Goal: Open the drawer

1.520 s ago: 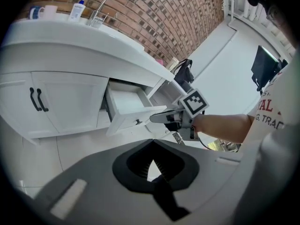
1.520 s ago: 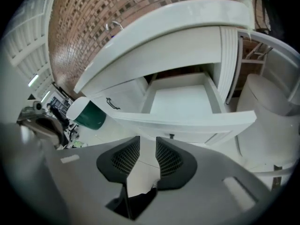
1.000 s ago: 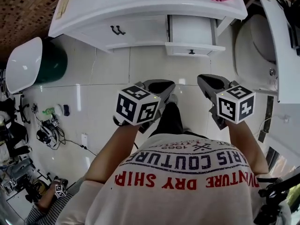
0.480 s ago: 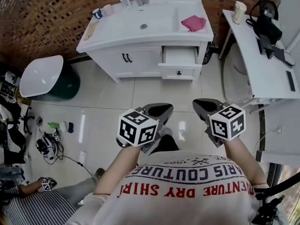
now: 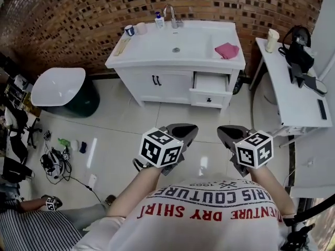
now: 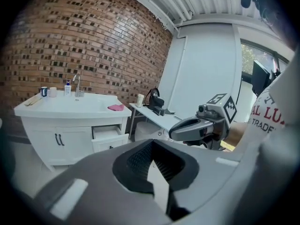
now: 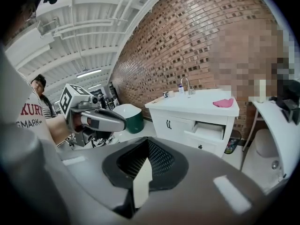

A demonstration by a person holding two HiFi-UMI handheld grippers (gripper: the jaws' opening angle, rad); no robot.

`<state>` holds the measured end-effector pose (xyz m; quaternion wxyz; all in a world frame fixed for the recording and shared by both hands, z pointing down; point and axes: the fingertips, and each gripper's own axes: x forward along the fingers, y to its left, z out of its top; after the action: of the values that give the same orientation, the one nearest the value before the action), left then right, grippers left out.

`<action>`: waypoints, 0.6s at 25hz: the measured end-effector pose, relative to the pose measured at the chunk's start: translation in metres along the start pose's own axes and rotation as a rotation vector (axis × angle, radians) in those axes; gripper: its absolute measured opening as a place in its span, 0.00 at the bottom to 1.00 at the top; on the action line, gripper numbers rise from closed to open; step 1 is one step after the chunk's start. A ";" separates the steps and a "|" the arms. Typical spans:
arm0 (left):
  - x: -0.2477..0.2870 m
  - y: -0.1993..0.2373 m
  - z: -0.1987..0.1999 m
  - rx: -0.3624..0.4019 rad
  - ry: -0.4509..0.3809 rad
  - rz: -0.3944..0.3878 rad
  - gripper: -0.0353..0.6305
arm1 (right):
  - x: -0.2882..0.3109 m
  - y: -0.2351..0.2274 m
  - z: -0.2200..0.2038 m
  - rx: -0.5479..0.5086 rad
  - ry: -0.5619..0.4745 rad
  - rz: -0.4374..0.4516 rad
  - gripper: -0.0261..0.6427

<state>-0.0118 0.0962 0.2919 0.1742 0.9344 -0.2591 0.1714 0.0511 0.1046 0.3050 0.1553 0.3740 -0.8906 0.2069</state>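
A white vanity (image 5: pixel 157 82) stands against the brick wall, far from both grippers. Its right-hand drawer (image 5: pixel 209 90) is pulled partly out, with a small dark knob on its front. The drawer also shows in the left gripper view (image 6: pixel 108 134) and in the right gripper view (image 7: pixel 208 132). My left gripper (image 5: pixel 180 132) and right gripper (image 5: pixel 230 135) hover side by side over the tiled floor, close to my chest and pointing toward the vanity. Both are shut with nothing between the jaws, left (image 6: pixel 152 144) and right (image 7: pixel 149 144).
A pink cloth (image 5: pixel 226 50), a tap and small bottles sit on the vanity top. A white tub on a green base (image 5: pixel 60 88) stands at the left. A white side table (image 5: pixel 293 88) with a cup and black gear is at the right. Cables (image 5: pixel 52 158) litter the floor at left.
The vanity now looks smaller and farther off. Both grippers have drawn back from it together and sit lower in the head view. The drawer stays pulled out.
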 end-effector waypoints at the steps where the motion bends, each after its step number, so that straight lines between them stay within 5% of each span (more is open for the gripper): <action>1: -0.004 0.003 -0.002 -0.001 0.004 0.007 0.05 | 0.003 0.002 0.002 0.002 -0.002 0.004 0.05; 15: -0.027 0.023 -0.017 0.001 0.037 0.019 0.05 | 0.036 0.022 0.006 0.008 0.007 0.020 0.05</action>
<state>-0.0501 0.0962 0.3012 0.1767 0.9287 -0.2647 0.1903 0.0097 0.0941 0.3098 0.1548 0.3651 -0.8929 0.2134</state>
